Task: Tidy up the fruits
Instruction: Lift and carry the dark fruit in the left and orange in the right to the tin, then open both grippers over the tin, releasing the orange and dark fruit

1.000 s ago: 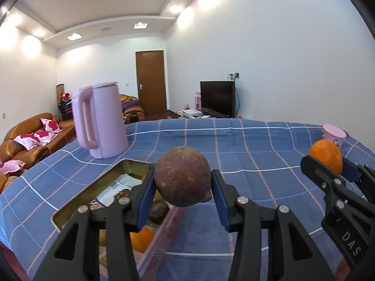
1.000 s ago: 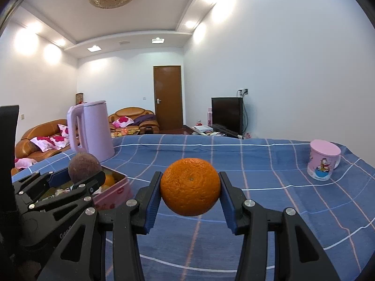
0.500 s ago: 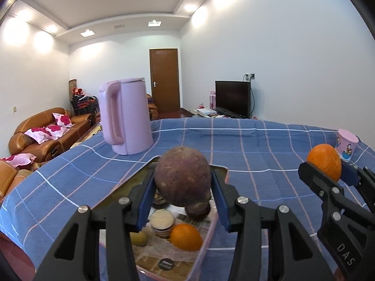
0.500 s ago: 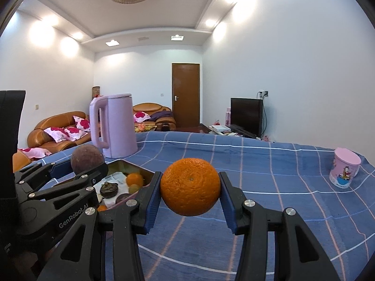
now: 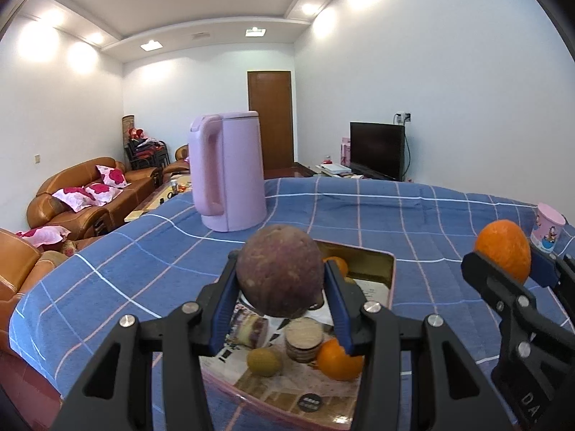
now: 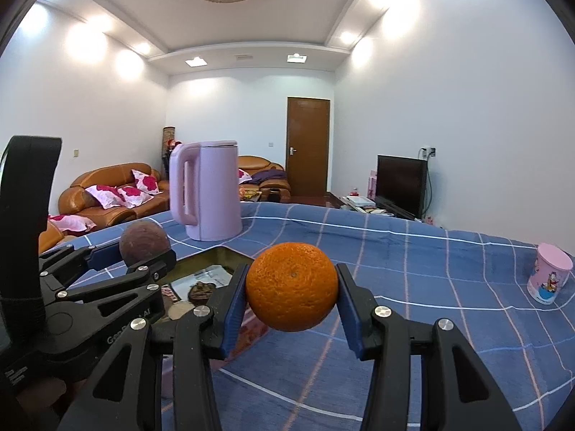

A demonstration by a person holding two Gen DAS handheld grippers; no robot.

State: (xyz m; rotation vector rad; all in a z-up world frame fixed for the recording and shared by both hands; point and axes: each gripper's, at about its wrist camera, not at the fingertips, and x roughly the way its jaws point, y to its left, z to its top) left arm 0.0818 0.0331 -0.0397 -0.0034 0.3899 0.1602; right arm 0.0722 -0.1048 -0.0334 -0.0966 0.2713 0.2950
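My left gripper (image 5: 280,280) is shut on a round purple-brown fruit (image 5: 279,269) and holds it above an open pink tin box (image 5: 390,283). The box holds an orange (image 5: 337,361), a small yellow-green fruit (image 5: 264,361) and round snacks. My right gripper (image 6: 291,292) is shut on an orange (image 6: 291,285) held above the blue checked tablecloth, to the right of the box (image 6: 201,280). The left gripper with the purple fruit (image 6: 143,244) shows at the left of the right wrist view. The right gripper's orange (image 5: 503,255) shows at the right of the left wrist view.
A tall pink kettle (image 5: 228,172) stands on the table behind the box. A pink cartoon cup (image 6: 548,278) stands at the far right. The blue checked cloth (image 6: 413,269) covers the table. Sofas and a TV lie beyond the table edges.
Both grippers have swung left and a little higher over the table. The box now lies under the left gripper, and more of its contents show. Both fruits stay gripped.
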